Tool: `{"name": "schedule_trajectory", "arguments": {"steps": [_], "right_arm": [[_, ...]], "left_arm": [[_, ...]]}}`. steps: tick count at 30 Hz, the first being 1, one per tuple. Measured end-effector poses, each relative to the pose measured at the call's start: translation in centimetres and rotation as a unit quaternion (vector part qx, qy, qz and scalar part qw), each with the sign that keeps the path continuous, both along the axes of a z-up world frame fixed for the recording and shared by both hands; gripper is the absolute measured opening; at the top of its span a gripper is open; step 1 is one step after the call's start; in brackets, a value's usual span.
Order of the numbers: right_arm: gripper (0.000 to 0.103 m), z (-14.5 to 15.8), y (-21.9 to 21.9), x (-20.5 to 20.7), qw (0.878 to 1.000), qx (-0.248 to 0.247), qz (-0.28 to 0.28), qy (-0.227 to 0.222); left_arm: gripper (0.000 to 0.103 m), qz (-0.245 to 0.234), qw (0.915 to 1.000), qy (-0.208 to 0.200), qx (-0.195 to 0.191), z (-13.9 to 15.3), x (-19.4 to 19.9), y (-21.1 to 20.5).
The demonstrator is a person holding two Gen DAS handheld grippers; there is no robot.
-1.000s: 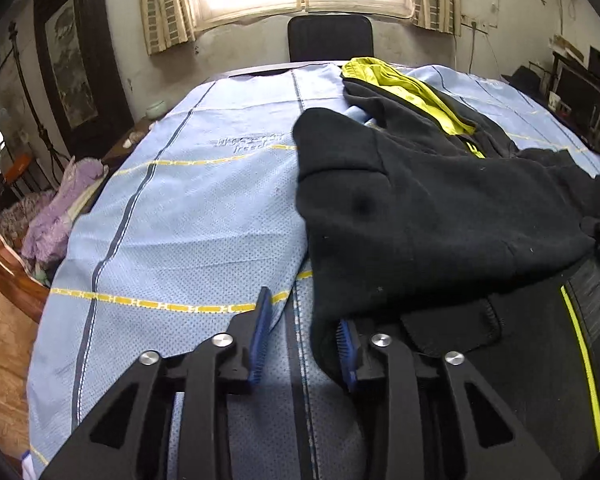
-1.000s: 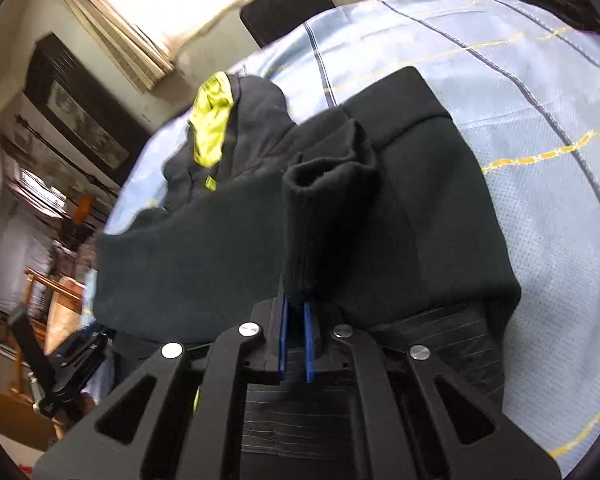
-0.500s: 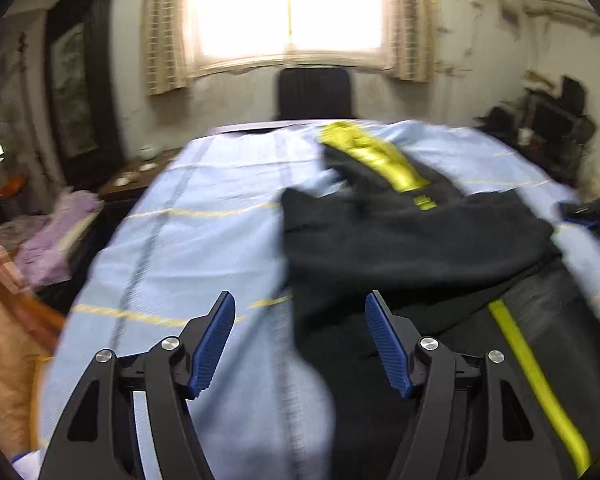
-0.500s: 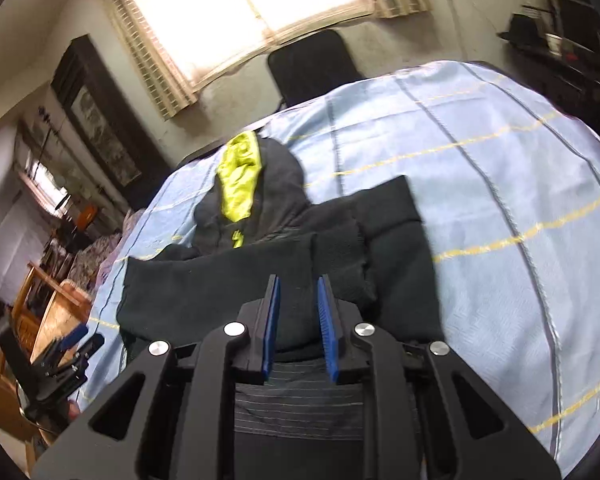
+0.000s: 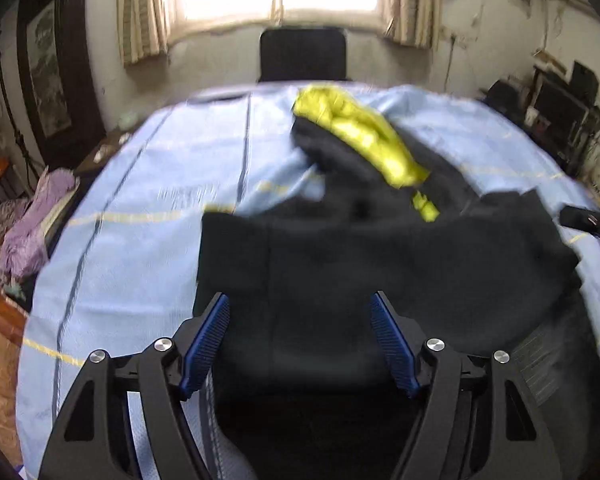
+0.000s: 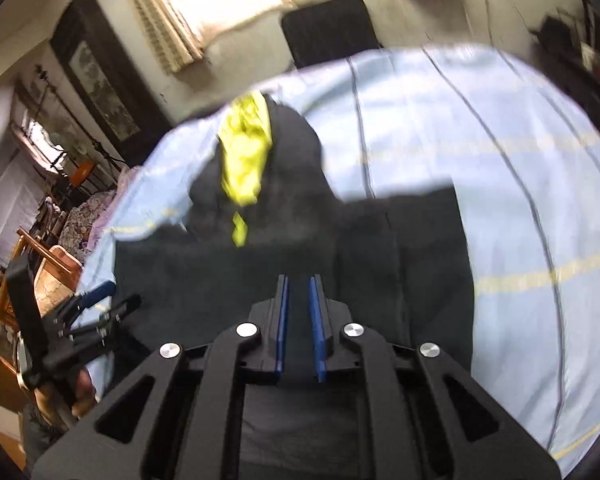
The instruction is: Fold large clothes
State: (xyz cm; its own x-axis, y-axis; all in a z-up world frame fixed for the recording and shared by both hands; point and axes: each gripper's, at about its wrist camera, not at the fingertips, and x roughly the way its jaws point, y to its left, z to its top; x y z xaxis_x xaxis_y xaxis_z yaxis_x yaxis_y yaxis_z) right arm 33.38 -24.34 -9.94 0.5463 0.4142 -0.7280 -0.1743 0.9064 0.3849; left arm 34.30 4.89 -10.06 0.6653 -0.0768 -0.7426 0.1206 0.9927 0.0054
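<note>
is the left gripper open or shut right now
Open: the left gripper has its blue pads spread wide apart above the black jacket, holding nothing.

Each camera sits just behind its own tongs and looks forward along them, down across the bench toward the window wall. The left wrist view faces the black chair (image 5: 302,54) squarely, its left tongs (image 5: 300,344) spread at the bottom edge. The right wrist view is tilted, close above the black jacket (image 6: 292,248). Both share the jacket (image 5: 380,248), its yellow hood lining (image 5: 364,136), the blue cloth (image 5: 140,240) and the chair.
</note>
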Motion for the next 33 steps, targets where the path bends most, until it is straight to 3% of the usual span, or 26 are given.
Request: {"name": "schedule_trajectory", "arguments": {"steps": [3, 7, 9, 11, 15, 19, 24, 25, 27, 33], "right_arm": [[0.02, 1.8, 1.5, 2.1, 1.0, 0.005, 0.007, -0.018], [0.047, 2.6, 4.1, 5.8, 0.999, -0.002, 0.004, -0.054], [0.048, 2.2, 5.1, 8.0, 0.998, -0.019, 0.0, -0.062], [0.048, 1.6, 6.2, 10.2, 0.997, -0.033, 0.004, -0.064], [0.05, -0.4, 8.0, 14.8, 0.997, -0.053, 0.016, -0.062], [0.05, -2.7, 10.5, 19.8, 0.995, -0.083, 0.013, -0.053], [0.05, -4.5, 12.3, 23.8, 0.995, -0.097, -0.002, -0.025], [0.043, -5.0, 12.8, 24.7, 0.994, -0.104, -0.003, -0.01], [0.017, -5.3, 13.3, 25.3, 0.992, -0.124, -0.008, -0.003], [0.01, -1.4, 12.4, 22.5, 0.994, -0.1, -0.002, -0.045]], "left_arm": [[0.077, -0.005, 0.9998, -0.013, -0.012, 0.6, 1.0, -0.8], [0.079, 0.004, 0.9992, 0.006, -0.039, -2.1, 3.3, -1.2], [0.085, 0.007, 0.9988, 0.034, -0.033, -4.0, 4.4, -1.3], [0.096, -0.011, 0.9987, 0.023, -0.043, -3.6, 4.2, -1.7], [0.099, -0.017, 0.9978, 0.032, -0.055, -3.8, 4.9, -1.7], [0.099, -0.016, 0.9984, 0.034, -0.043, -4.0, 5.0, -2.3], [0.099, -0.015, 0.9983, 0.034, -0.045, -4.2, 4.9, -2.0], [0.099, -0.014, 0.9982, 0.034, -0.048, -4.2, 4.9, -1.9], [0.099, -0.014, 0.9981, 0.034, -0.048, -4.2, 4.8, -1.8], [0.099, -0.014, 0.9969, 0.03, -0.071, -3.8, 4.4, -1.1]]}}
